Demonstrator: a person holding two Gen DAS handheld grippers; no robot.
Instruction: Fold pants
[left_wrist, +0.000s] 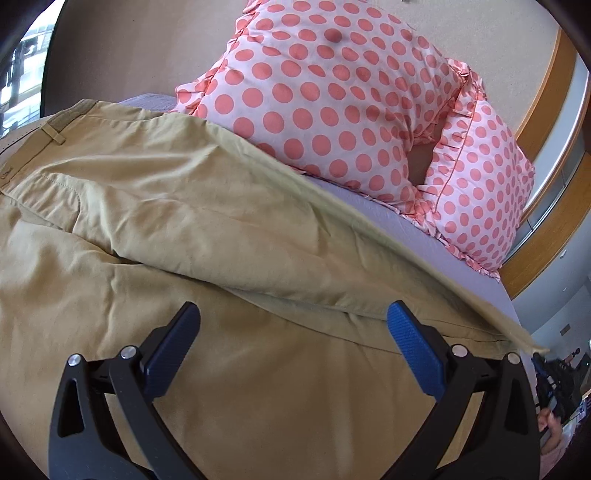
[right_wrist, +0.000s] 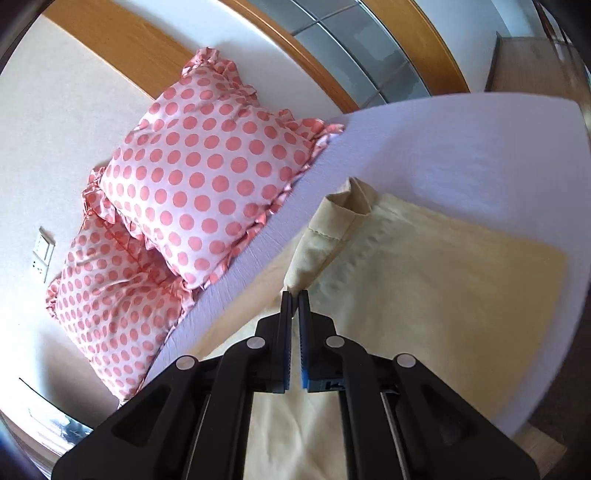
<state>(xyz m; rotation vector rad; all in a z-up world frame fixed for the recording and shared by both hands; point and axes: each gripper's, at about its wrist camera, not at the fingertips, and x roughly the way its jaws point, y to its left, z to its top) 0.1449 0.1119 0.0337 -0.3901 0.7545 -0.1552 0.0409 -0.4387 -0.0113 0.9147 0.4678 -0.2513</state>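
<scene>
The khaki pants (left_wrist: 207, 221) lie on a pale lavender sheet (right_wrist: 461, 147). The left wrist view cuts them off at its lower and left edges, so their full outline is hidden. One leg is doubled over the other, its fold edge running diagonally from the waistband (left_wrist: 55, 125) (belt loop visible, upper left) towards the lower right. The hem (right_wrist: 343, 218) stands raised. The right gripper (right_wrist: 294, 295) has its jaws pressed together, pinching cloth just below that hem. The left gripper (left_wrist: 293, 314) hovers over the fabric, jaws spread wide, gripping nothing. Two polka-dot pillows (left_wrist: 325, 103) rest beyond the pants, against a wooden headboard (right_wrist: 147, 55).
</scene>
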